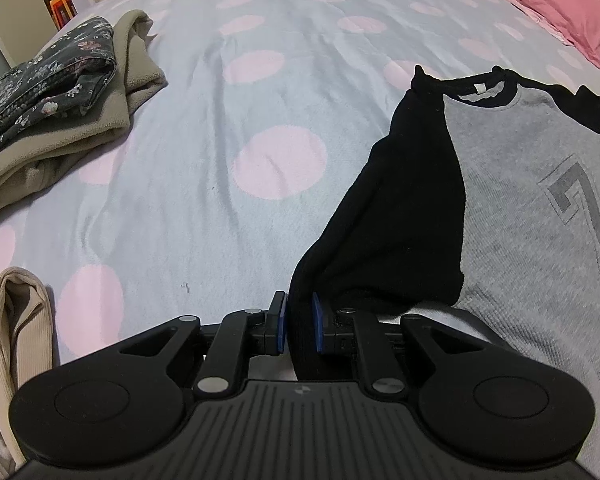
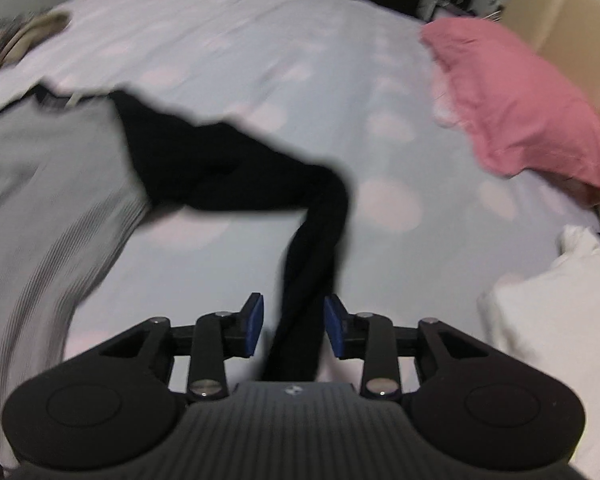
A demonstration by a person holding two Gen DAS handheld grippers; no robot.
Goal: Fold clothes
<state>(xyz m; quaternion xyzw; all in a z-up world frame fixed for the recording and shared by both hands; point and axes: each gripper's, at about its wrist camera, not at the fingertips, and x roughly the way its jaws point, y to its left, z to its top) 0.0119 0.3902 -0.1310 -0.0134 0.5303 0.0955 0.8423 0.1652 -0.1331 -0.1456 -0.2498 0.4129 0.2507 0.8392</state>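
A grey shirt (image 1: 520,184) with black sleeves and a large "7" on the chest lies front-up on the bed (image 1: 260,80), whose pale cover carries pink dots. The left gripper (image 1: 300,322) is clamped on the end of one black sleeve (image 1: 400,208) — the blue pads (image 1: 281,324) press the bunched cloth from both sides, and the sleeve runs from there up to the shoulder. In the blurred right wrist view, the right gripper (image 2: 294,326) stands with its pads apart; the other black sleeve (image 2: 312,240) hangs between them without being pinched. A pink pillow (image 1: 548,4) rests at the far side of the bed, and a heap of folded clothes (image 1: 60,92) — a dark floral piece on a beige one — sits well apart from the shirt.
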